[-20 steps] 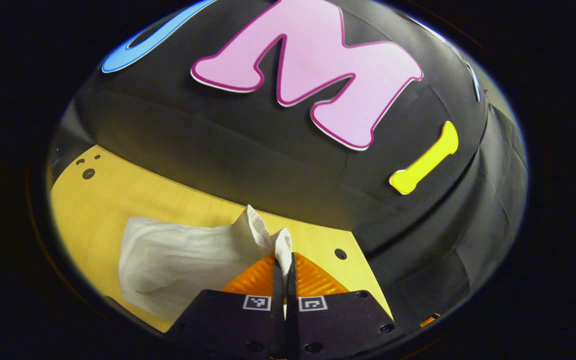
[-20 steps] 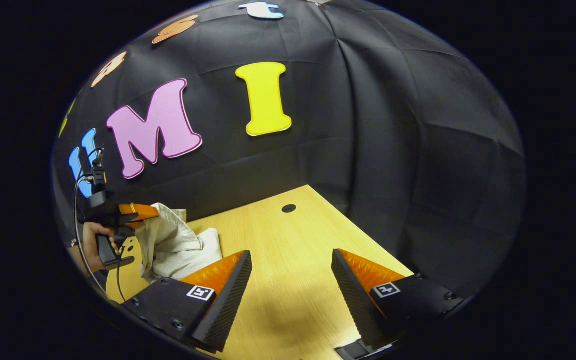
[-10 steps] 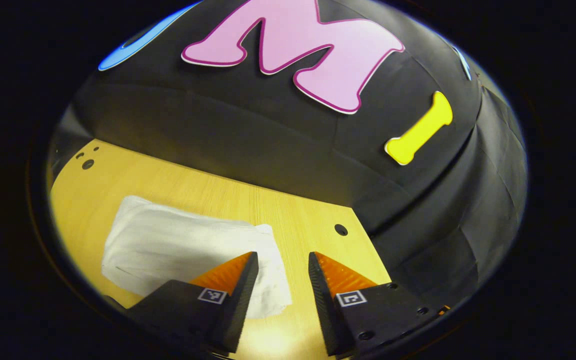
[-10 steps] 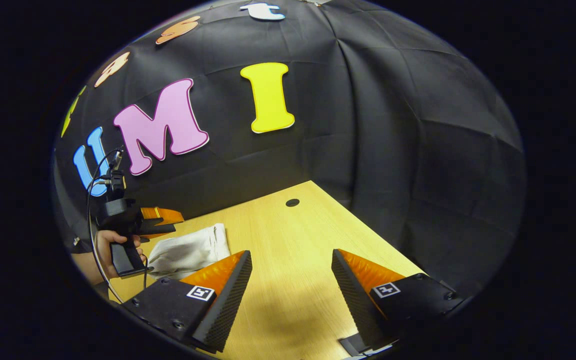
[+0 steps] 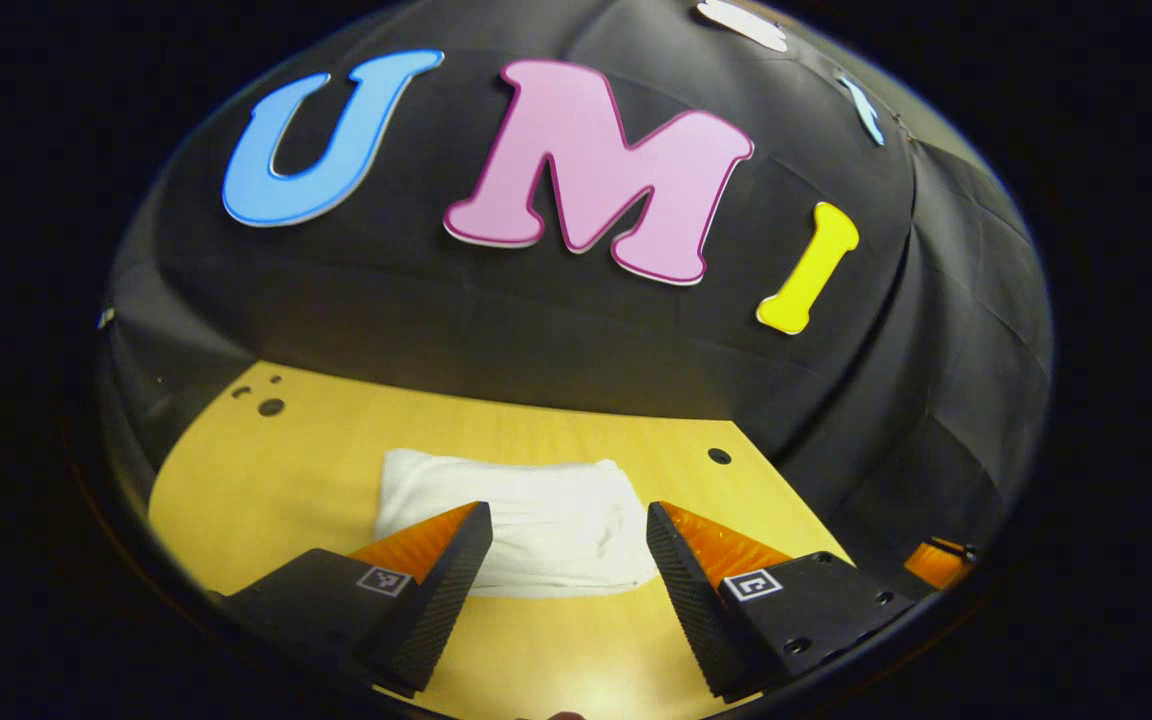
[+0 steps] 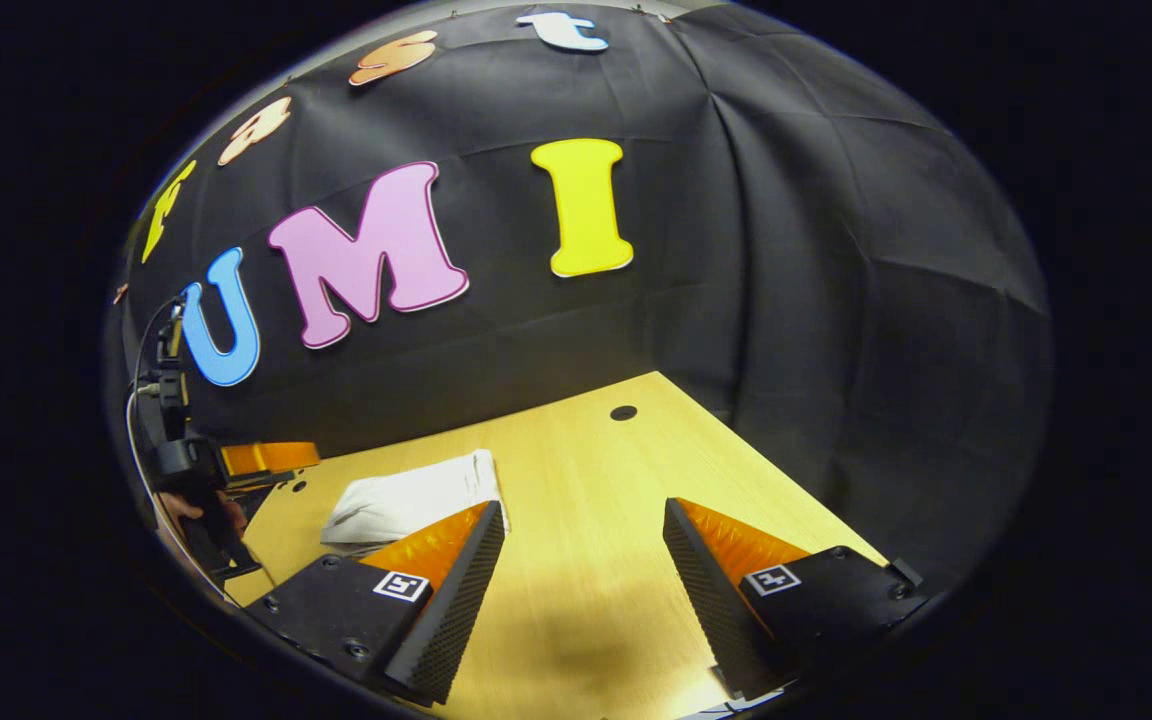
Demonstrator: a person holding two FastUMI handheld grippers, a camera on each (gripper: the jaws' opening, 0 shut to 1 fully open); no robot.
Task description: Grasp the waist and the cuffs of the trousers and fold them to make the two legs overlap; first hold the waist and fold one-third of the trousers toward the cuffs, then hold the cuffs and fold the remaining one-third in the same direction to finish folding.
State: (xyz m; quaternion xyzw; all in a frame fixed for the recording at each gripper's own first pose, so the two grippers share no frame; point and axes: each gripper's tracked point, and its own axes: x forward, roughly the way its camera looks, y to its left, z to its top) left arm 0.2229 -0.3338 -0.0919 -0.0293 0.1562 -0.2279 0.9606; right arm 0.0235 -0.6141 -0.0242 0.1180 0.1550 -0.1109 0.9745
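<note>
Both grippers hang above the wooden table [image 5: 266, 450] with nothing between their fingers. The left gripper [image 5: 561, 540] stands with its fingers apart just before the white trousers [image 5: 526, 510], folded into a compact rectangle lying flat. The right gripper [image 6: 584, 545], fingers spread, seems well right of the bundle.

I see a pale wooden table [image 5: 316, 450] running up to the black cloth wall [image 5: 536, 320] at its far edge. One round hole [image 6: 623, 413] sits near the far right corner, several small holes [image 5: 271, 407] at the far left.
</note>
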